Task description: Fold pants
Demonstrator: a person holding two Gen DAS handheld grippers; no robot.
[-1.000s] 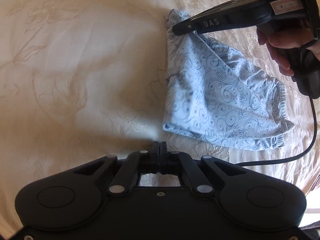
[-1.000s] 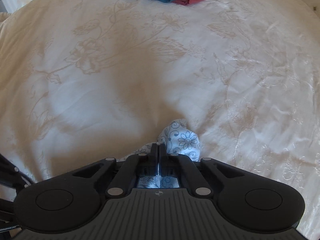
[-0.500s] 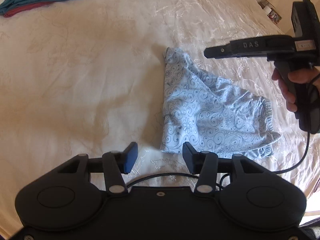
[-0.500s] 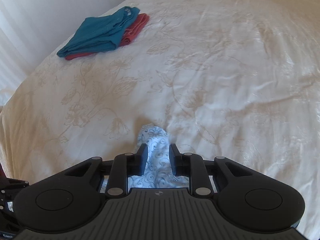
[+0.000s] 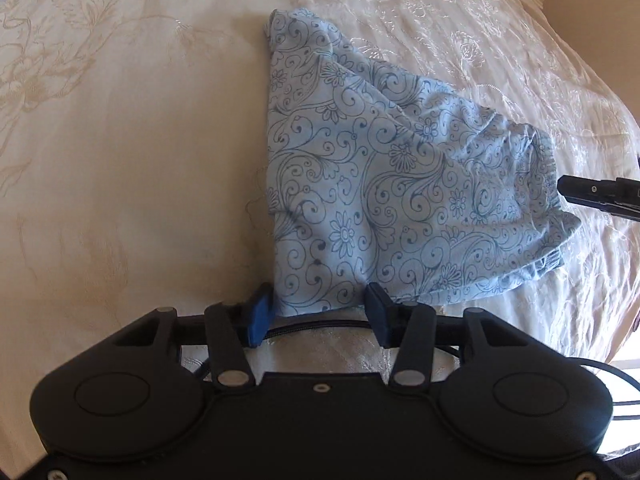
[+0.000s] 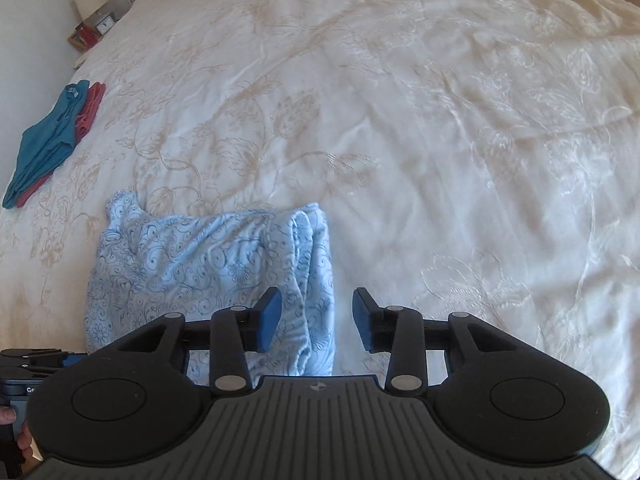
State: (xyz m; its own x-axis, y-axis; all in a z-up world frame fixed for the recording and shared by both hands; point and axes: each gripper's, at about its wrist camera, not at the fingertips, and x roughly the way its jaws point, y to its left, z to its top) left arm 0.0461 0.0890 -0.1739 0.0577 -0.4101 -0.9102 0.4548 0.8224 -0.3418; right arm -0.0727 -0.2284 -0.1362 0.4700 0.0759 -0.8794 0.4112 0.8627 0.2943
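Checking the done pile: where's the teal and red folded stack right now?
In the right wrist view the teal and red stack lies at the bed's far left edge, beyond the blue patterned pants and below the nightstand.

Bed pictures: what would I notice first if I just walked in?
First the light blue swirly pants, lying folded and a bit rumpled on the cream flowered bedspread, right in front of both grippers. The left gripper and the right gripper both have their fingers apart, holding nothing; the right one's have just been opening. Far off near the bed's left edge sits a small pile of teal and red clothes.
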